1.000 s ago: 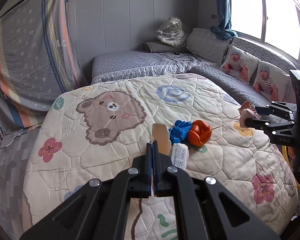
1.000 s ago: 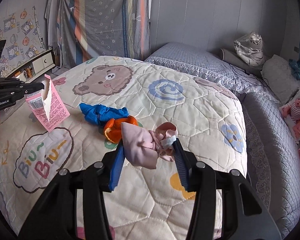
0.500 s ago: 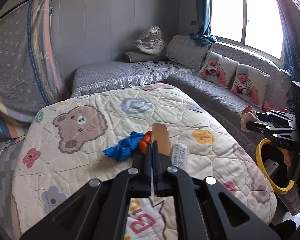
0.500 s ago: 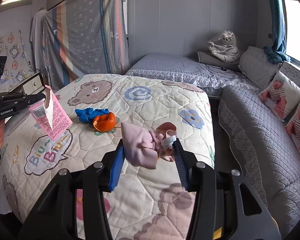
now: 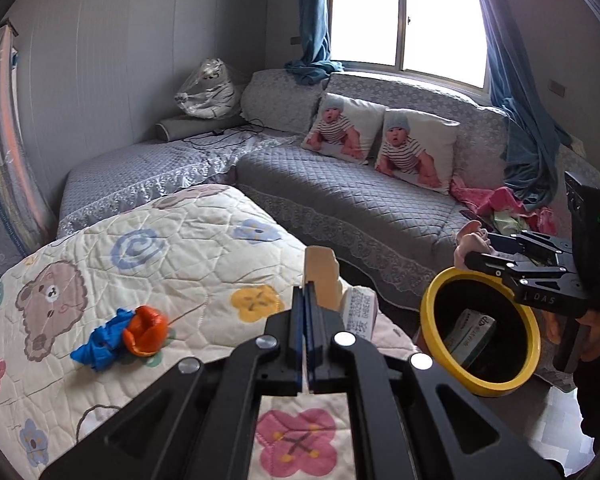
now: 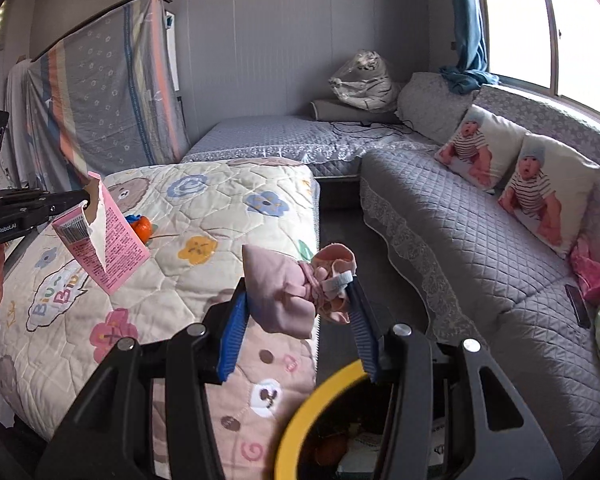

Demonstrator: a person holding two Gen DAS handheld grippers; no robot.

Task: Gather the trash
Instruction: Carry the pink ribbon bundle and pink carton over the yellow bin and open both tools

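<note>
We are carrying trash to the yellow-rimmed bin (image 5: pixel 480 332): the right gripper (image 6: pixel 296 312) is clamping a pink cloth bundle (image 6: pixel 288 292) near its rim, the left gripper (image 5: pixel 306 304) is pinching a torn pink carton (image 6: pixel 100 236), and both next need releasing over the opening.

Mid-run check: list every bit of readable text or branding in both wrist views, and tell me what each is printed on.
"GenRobot.AI": on the left gripper body, right wrist view.
"DAS": on the right gripper body, left wrist view.
"Biu~ Biu~": speech bubble on the quilt.
Pink carton: barcode and fine print too small to read; the date-like digits in the left wrist view are blurred.
Box in the yellow-rimmed bin: lettering unreadable.
</note>
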